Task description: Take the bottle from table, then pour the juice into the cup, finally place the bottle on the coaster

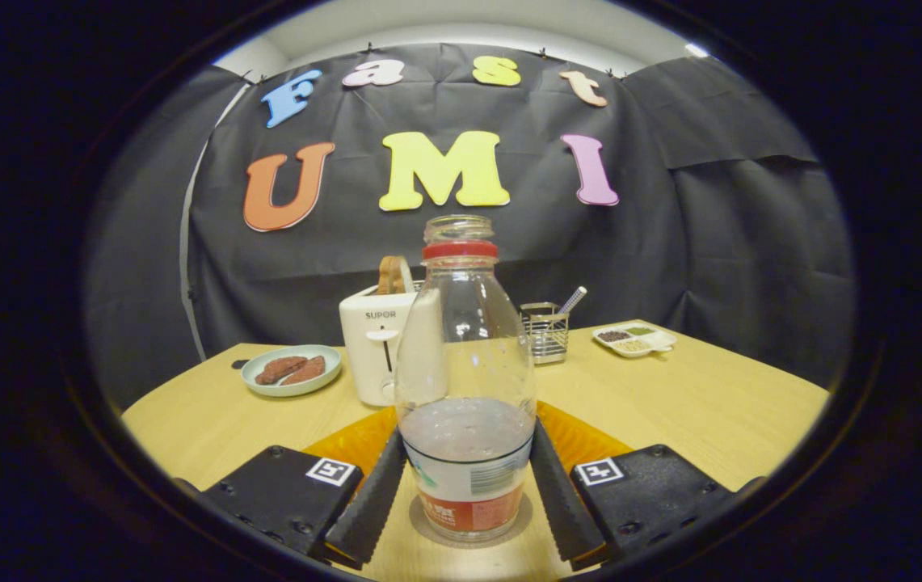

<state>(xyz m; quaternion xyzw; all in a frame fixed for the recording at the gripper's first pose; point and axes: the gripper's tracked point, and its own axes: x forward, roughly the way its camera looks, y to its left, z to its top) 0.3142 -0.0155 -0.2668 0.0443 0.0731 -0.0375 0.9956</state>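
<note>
We see the bottle (465,380) upright on the worktop (703,404), between the fingers (368,505) of the tool (465,493). Both pads lie against its lower body at the label, so we judge the tool closed on it, though how firmly it presses we cannot tell.

Long axis vertical; open mouth, above a red neck ring, points straight up. No cap. Liquid fills roughly the lower third.

An orange mat, likely the coaster (582,440), lies just behind the bottle and partly hidden by the fingers. We can make out no cup.

Risks as we judge them:
- Grip sits low on a smooth, rounded body; the bottle could slip or swing between the pads on lifting.
- Open mouth: any early tilt or jerk would spill juice.
- The toaster (376,347) stands close behind, the wire holder (545,330) near it; a wide swing could knock either.
- The plate (292,370) and the tray (635,338) lie farther off, lesser concern.
</note>
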